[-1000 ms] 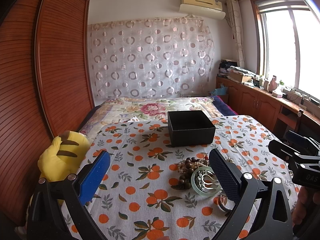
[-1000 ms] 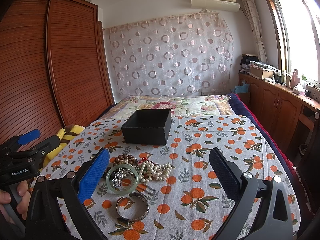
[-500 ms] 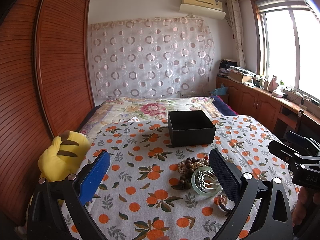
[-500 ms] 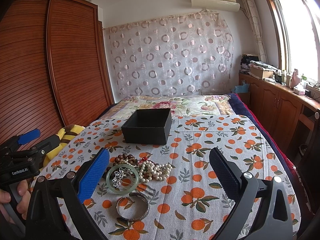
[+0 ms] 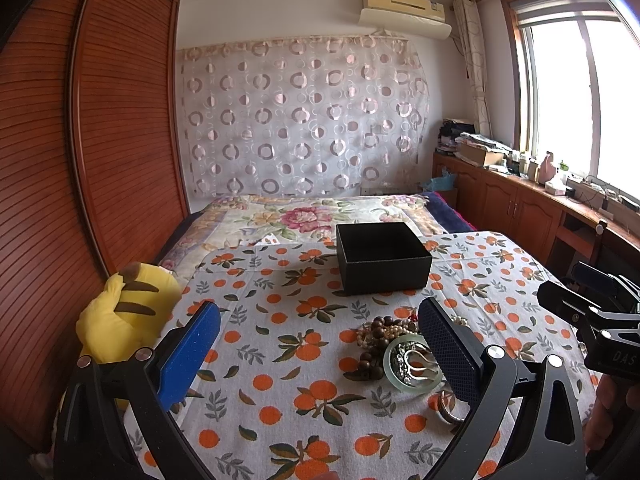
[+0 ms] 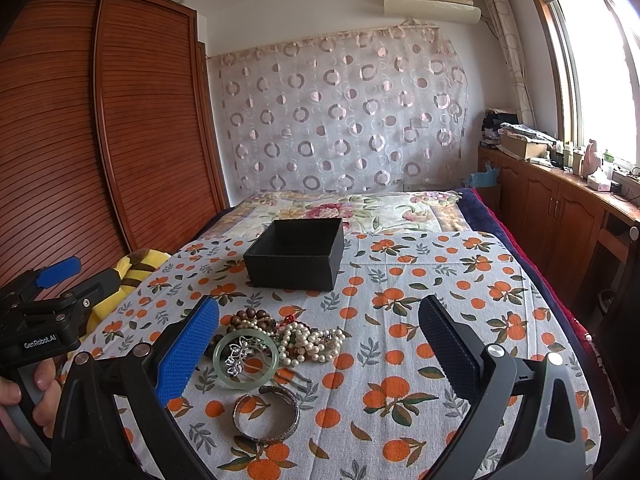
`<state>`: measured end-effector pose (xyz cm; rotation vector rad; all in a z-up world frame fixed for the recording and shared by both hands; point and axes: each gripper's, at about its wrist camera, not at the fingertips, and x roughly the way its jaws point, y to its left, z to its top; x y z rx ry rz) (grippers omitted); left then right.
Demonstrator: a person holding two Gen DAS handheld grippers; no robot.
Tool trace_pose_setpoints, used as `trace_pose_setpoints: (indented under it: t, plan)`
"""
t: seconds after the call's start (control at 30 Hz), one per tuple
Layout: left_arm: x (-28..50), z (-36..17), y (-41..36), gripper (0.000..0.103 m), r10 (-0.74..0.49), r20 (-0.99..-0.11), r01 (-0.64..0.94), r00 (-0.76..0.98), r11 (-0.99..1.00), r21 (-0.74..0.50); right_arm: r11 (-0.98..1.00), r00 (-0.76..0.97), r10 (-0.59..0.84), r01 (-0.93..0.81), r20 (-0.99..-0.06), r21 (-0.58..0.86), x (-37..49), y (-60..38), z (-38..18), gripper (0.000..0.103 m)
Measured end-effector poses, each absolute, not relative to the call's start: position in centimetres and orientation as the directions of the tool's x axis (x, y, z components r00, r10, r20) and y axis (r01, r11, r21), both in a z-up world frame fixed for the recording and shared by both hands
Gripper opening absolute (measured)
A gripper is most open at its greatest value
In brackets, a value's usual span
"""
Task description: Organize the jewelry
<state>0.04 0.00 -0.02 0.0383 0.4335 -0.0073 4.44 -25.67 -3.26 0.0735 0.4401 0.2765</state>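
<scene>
From the left wrist view nothing has shifted over the last second: the left gripper (image 5: 320, 344) hangs with fingers spread and empty, the jewelry pile (image 5: 396, 348) just beside its right finger. The right wrist view matches: the right gripper (image 6: 320, 340) is equally released above the pile (image 6: 276, 344), short of the empty black box (image 6: 296, 254), so sorting has not begun.

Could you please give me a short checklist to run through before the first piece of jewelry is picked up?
1. Left gripper open, holding nothing: ok.
2. Right gripper open, holding nothing: ok.
3. Black box open-topped, upright: ok.
4. Box interior free: cannot tell, bottom hidden.
5. Silver bangle lies apart from the pile: ok.
6. Jade bangle free of the pearl necklace: not ok, a brooch lies inside it, pearls touching.
</scene>
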Motion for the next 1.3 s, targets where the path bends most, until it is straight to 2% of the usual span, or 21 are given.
trace_pose_setpoints:
  t: [0.8, 1.3]
  plan:
    - [0.1, -0.1, 0.0, 0.096, -0.001, -0.424, 0.017, 0.906, 0.999, 0.034, 0.960, 0.867, 0.280, -0.248, -0.413, 0.130, 4.4, -25.6, -3.1, 0.101]
    - [1.8, -3.5, 0.6, 0.096, -0.046, -0.501, 0.063, 0.864, 0.998, 0.018, 0.952, 0.838, 0.306, -0.277, -0.451, 0.129, 5.0, -25.7, -4.8, 0.101]
